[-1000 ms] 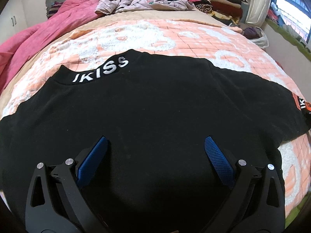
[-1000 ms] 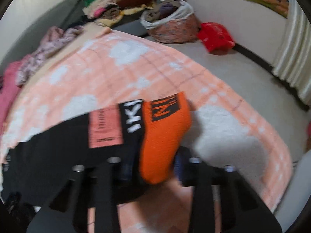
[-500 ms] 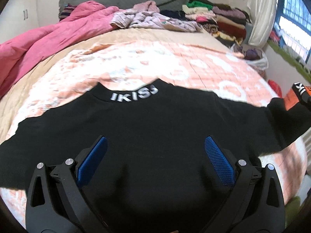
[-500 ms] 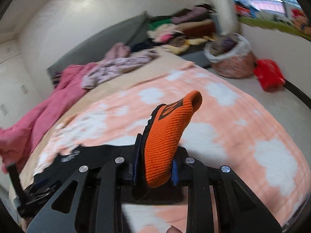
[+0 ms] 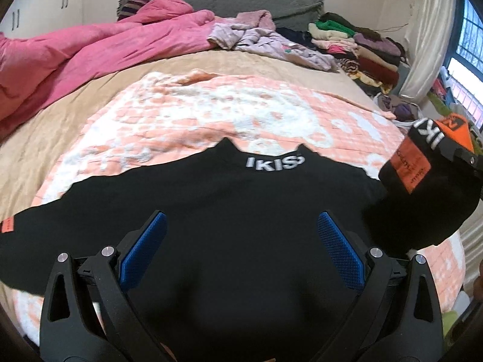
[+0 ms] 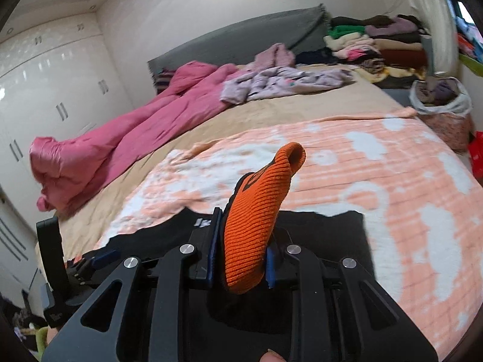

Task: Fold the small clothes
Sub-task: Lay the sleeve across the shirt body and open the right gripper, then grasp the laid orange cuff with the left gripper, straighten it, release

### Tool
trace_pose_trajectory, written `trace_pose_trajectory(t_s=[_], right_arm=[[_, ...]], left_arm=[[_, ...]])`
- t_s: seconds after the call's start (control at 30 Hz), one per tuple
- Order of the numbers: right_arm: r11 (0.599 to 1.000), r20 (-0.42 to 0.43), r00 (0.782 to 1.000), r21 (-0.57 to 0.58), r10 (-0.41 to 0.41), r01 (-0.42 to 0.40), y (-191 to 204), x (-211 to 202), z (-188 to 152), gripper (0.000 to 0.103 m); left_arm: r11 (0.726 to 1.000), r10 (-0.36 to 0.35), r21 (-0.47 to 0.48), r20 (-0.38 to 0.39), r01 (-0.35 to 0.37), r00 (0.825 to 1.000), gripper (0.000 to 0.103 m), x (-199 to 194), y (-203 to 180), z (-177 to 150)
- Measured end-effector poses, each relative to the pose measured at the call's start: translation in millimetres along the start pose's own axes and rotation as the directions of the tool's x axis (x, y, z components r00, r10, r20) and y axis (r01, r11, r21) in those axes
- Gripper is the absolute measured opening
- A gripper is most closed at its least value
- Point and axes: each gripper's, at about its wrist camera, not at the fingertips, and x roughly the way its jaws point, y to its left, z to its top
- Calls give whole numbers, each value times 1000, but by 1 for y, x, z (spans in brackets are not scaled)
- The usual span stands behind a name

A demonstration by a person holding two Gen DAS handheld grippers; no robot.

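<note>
Raised off the blanket since the earlier view, the orange cuff (image 6: 256,226) of the black sweater (image 5: 235,226) now stands upright between the right gripper's (image 6: 240,259) blue pads, with the sleeve drawn up and inward over the garment's body. In the left wrist view the sweater has slid lower, so more of the peach-and-white blanket (image 5: 196,114) shows beyond its collar.

Right gripper: jaws pressed narrowly together, pinching the ribbed cuff; the cuff's free end curls over above the pads. Seen from the left wrist camera, the lifted sleeve (image 5: 422,187) hangs at the right edge of the bed, showing an orange patch and white lettering.

Left gripper (image 5: 241,253): jaws spread wide, blue pads (image 5: 142,250) well apart, nothing between them; it hovers over the middle of the sweater's body.

Sweater: spread flat across the near part of the blanket, collar with white lettering (image 5: 273,163) toward the headboard, the other sleeve extending to the left edge of the bed, where a small orange tag (image 5: 7,224) shows.

Bed, far part: a pink quilt (image 5: 90,57) is heaped along the left side, a lilac garment (image 5: 265,42) lies near the grey headboard (image 5: 217,0), and folded clothes (image 5: 362,48) are stacked at the far right corner.
</note>
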Motion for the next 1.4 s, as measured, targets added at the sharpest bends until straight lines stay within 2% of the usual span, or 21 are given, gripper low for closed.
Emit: trace_pose_trajectory(t_s=[0.27, 0.33, 0.4, 0.53, 0.67, 0.83, 0.97, 1.07, 1.13, 1.2, 1.23, 1.27, 1.4], right_arm=[[996, -69, 996, -66, 50, -55, 60, 43, -3, 23], [995, -82, 995, -78, 57, -64, 72, 53, -6, 27], [993, -86, 994, -91, 66, -74, 80, 57, -9, 38], [987, -87, 991, -119, 98, -108, 96, 58, -14, 43], [988, -90, 994, -138, 54, -66, 92, 58, -21, 50], [990, -107, 993, -135, -54, 39, 66, 58, -37, 58], [989, -109, 988, -108, -111, 99, 41, 55, -46, 60], [990, -102, 986, -78, -129, 121, 24, 49, -50, 62], [990, -96, 986, -55, -137, 132, 14, 46, -50, 63], [988, -87, 985, -36, -151, 149, 2, 40, -50, 63], [987, -83, 984, -29, -157, 155, -1, 38, -50, 63], [986, -79, 983, -17, -166, 165, -8, 35, -50, 63], [980, -68, 979, 41, -193, 196, -34, 23, -50, 63]], left_arm=[[997, 6, -73, -19, -8, 1000, 94, -1, 44, -7], [996, 4, -91, -27, -7, 1000, 94, 0, 54, -8], [994, -12, -111, -38, 8, 999, 94, 1, 63, -10], [988, -21, -151, -41, 15, 999, 94, 1, 80, -11], [971, -67, -231, -47, 54, 997, 94, 2, 100, -14], [947, -179, -280, -55, 157, 982, 94, 7, 105, -19], [959, -168, -248, -99, 139, 981, 93, 20, 95, -25], [963, -171, -231, -128, 139, 977, 73, 35, 84, -32], [977, -136, -182, -133, 111, 982, 63, 40, 73, -36], [988, -94, -132, -105, 80, 990, 29, 39, 61, -39], [991, -85, -111, -87, 75, 993, 16, 38, 58, -39], [993, -79, -87, -62, 74, 995, 10, 35, 53, -39], [997, -68, -44, 26, 69, 997, 8, 20, 52, -24]])
